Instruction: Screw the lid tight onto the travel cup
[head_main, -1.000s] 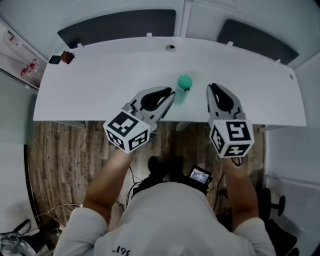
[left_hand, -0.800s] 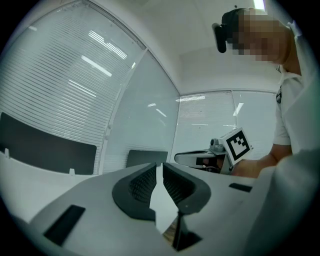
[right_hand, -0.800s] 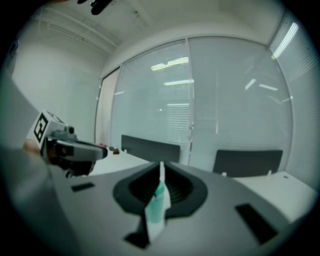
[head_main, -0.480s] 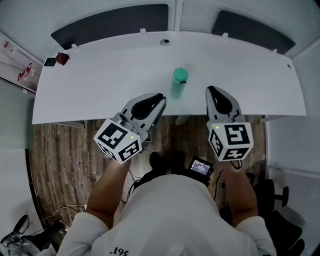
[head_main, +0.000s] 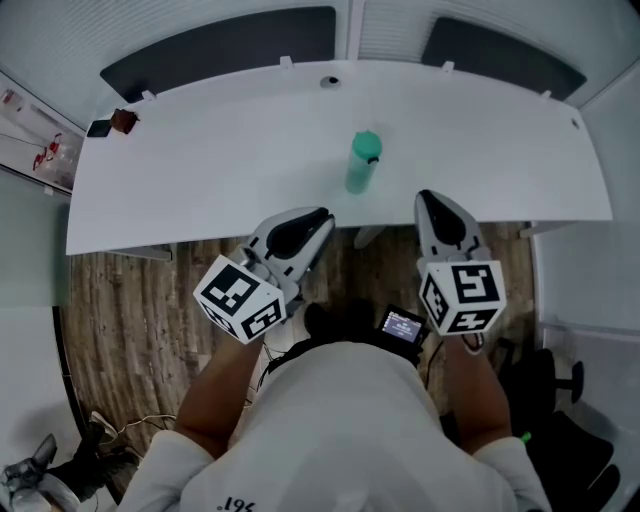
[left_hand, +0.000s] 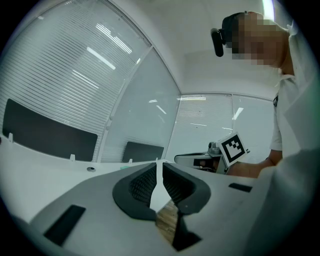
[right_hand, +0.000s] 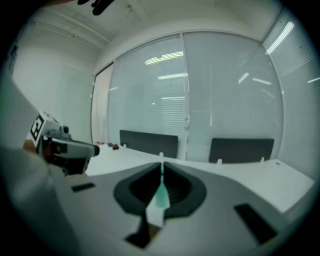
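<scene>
The teal travel cup (head_main: 363, 163) stands upright on the white table (head_main: 200, 170) with its lid on, and nothing touches it. Both grippers hang short of the table's near edge, over the floor. My left gripper (head_main: 322, 216) sits to the cup's near left, its jaws drawn together with only a thin slit and nothing between them (left_hand: 160, 167). My right gripper (head_main: 427, 199) is to the cup's near right, shut and empty (right_hand: 161, 170). In the right gripper view a sliver of the cup (right_hand: 161, 195) shows through the jaw slit, well beyond the tips.
Small dark and red items (head_main: 112, 122) lie at the table's far left corner. A cable hole (head_main: 329, 81) sits at the far edge, with dark panels (head_main: 220, 50) behind. A small screen device (head_main: 403, 325) hangs at the person's waist. Wooden floor (head_main: 120, 300) lies below.
Both grippers have drawn back from beside the cup toward the person, past the table's near edge. The cup stays standing where it was.
</scene>
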